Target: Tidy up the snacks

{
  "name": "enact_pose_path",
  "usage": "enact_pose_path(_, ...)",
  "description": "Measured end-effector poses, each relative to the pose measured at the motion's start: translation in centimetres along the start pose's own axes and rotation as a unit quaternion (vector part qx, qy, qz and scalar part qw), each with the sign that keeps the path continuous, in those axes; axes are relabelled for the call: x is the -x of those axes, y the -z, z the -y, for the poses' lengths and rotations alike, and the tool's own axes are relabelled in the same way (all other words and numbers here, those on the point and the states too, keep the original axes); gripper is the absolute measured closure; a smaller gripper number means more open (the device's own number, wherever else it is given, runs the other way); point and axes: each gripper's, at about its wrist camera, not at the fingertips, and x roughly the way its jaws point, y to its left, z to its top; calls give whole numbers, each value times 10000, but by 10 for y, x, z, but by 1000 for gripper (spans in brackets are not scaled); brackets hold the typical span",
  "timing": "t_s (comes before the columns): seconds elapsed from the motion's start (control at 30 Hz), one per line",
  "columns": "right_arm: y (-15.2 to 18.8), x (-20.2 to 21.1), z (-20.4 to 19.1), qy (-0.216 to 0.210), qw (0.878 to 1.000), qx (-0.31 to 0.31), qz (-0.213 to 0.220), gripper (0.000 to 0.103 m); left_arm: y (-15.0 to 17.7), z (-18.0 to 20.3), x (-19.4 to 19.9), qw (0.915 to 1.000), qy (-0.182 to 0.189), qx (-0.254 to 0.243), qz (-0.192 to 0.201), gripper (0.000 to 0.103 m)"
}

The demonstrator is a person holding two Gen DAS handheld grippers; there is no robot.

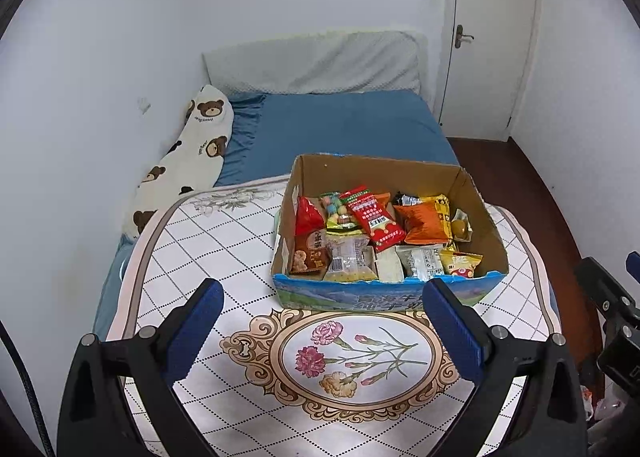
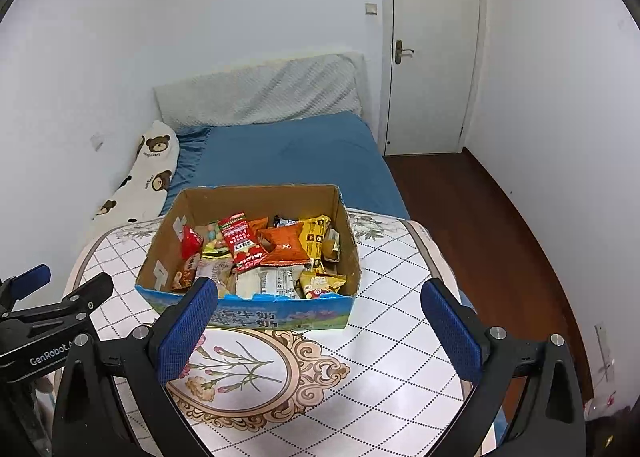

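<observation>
A cardboard box with a blue printed front stands on a round table; it also shows in the right wrist view. It holds several snack packets, among them a red packet and an orange bag. My left gripper is open and empty, just in front of the box. My right gripper is open and empty, also in front of the box. Part of the left gripper shows at the left edge of the right wrist view.
The table wears a white checked cloth with a flower medallion. Behind it is a bed with a blue sheet, a bear-print pillow and a grey headboard cushion. A white door and wood floor lie to the right.
</observation>
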Motion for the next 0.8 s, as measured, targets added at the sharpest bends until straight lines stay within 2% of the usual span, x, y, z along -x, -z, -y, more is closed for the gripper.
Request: enact_pose_path(0.8, 5, -23, 3, 86, 9998, -77, -144, 0, -2, 4, -12, 9999, -90, 47, 5, 1)
